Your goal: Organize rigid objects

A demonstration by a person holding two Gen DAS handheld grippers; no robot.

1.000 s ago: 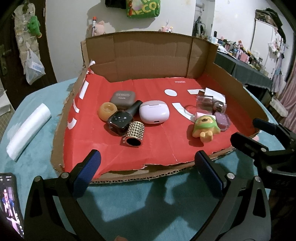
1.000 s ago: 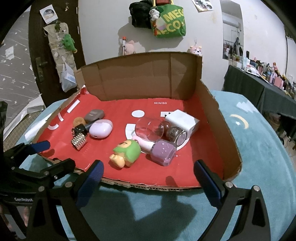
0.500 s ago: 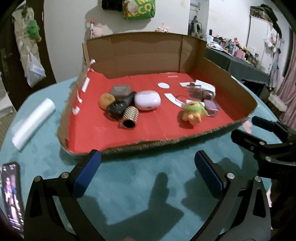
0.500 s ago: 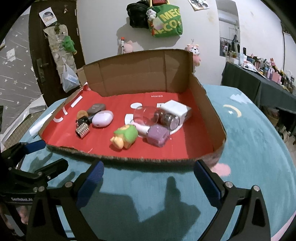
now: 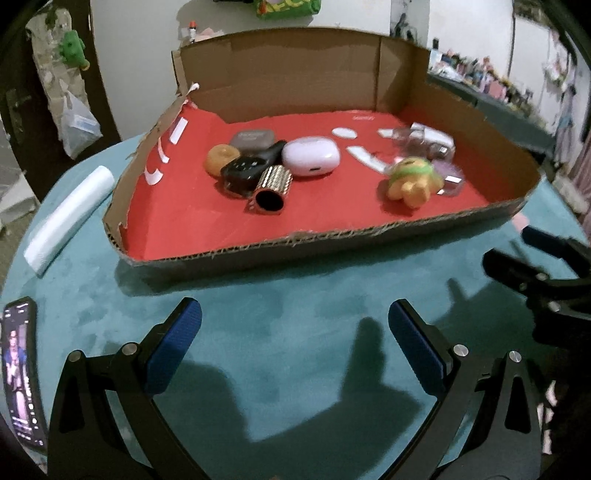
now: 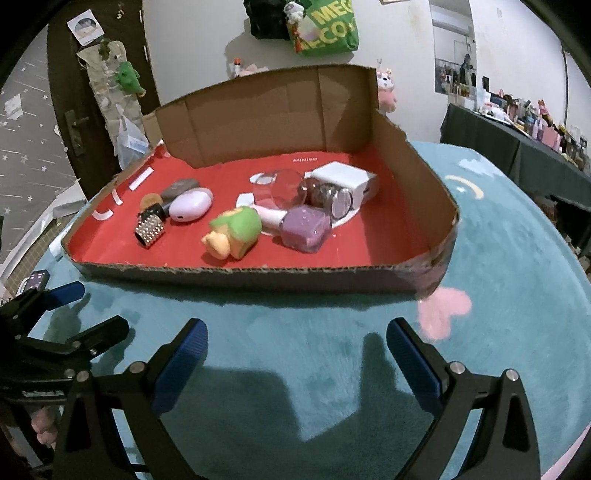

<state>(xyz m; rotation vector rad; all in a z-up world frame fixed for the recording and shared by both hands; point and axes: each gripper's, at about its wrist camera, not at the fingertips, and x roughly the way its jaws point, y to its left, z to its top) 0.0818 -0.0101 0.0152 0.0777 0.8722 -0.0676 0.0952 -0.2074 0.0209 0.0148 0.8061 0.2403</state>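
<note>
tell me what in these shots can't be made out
- Small bottles behind the clear glass globe: right wrist view, distorted through the glass; left wrist view, motion-blurred.
- Phone: left wrist view, cut by the frame edge.
- Shelf items on the far dark table: too small in both views.
- Green-hooded figurine face: turned away.

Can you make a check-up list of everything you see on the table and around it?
Surface: teal fuzzy cloth covers the table.
Job's things: cardboard tray with red lining holds a green-capped toy, purple cube bottle, white earbud case, studded tube, black bottle, clear glass lying on its side.
Clutter: white roll and phone outside the tray.
Grippers: left gripper and right gripper open, empty, short of the tray.
Cables: nothing seen.
Surroundings: green bag on the wall.
</note>
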